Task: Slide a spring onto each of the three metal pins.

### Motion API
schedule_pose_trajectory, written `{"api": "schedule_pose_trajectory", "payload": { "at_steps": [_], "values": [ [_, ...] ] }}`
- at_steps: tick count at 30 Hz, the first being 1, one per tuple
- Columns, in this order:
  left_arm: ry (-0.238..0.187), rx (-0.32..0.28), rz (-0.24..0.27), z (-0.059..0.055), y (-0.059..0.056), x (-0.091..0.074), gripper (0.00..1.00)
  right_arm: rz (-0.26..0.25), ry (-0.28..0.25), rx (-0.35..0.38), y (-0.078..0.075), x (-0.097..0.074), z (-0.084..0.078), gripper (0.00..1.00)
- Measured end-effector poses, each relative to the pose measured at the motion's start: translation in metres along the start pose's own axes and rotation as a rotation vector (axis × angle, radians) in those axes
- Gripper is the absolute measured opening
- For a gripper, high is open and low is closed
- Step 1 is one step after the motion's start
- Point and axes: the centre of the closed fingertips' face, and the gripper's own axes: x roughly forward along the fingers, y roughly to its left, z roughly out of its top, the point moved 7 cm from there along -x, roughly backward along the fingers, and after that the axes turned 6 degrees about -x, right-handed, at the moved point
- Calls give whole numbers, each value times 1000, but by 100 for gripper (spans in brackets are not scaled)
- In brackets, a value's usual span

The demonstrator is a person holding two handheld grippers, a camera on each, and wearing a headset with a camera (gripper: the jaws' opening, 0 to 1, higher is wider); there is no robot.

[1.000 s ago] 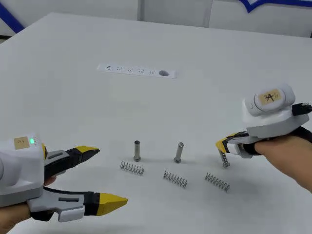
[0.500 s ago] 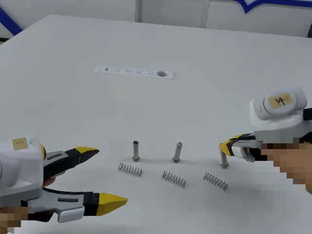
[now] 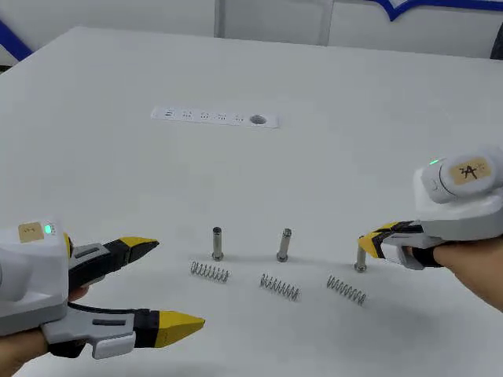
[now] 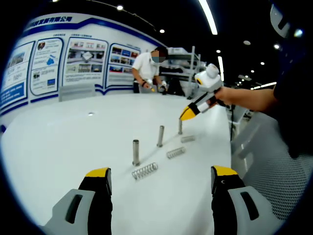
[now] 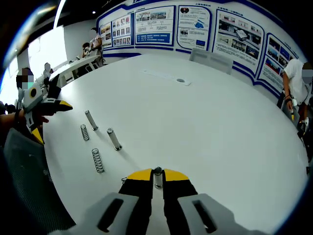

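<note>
On the white table top three short grey metal pins are seen standing upright in a row: the left pin, the middle pin and the right pin. Just to the near side of each, a small coiled steel-wire spring is laid flat — the left spring, the middle spring and the right spring. None is threaded yet.

The right gripper is pressed together on the top of the right pin. The left gripper is held spread wide and empty at the near left.

The springs are judged light, thin and compressible, and likely to roll or squirt from a hard pinch. They are best taken gently across the coils near one end, so that the bore is left open. The pins are judged stiff, smooth and easily toppled — a hold low on the shank would leave the tip clear.
</note>
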Motion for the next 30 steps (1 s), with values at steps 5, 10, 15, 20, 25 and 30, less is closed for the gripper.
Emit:
{"api": "schedule_pose_trajectory", "payload": {
  "at_steps": [5, 10, 15, 20, 25, 30],
  "values": [
    [-1, 2, -1, 1, 0, 0, 85, -1, -4, 3, 1, -4, -3, 8],
    [0, 2, -1, 1, -1, 0, 85, -2, -3, 0, 0, -6, -5, 9],
    [1, 1, -1, 0, -1, 0, 85, 1, -4, -1, 0, -5, -6, 9],
    [0, 0, -1, 0, -1, 1, 85, 5, -9, -8, 1, -5, -6, 10],
    [0, -1, 1, 0, 0, 0, 85, 6, -20, -14, 1, -8, -4, 12],
    [0, 0, -1, 0, 0, 0, 85, -2, -31, -17, -1, -13, -4, 13]
  ]
}}
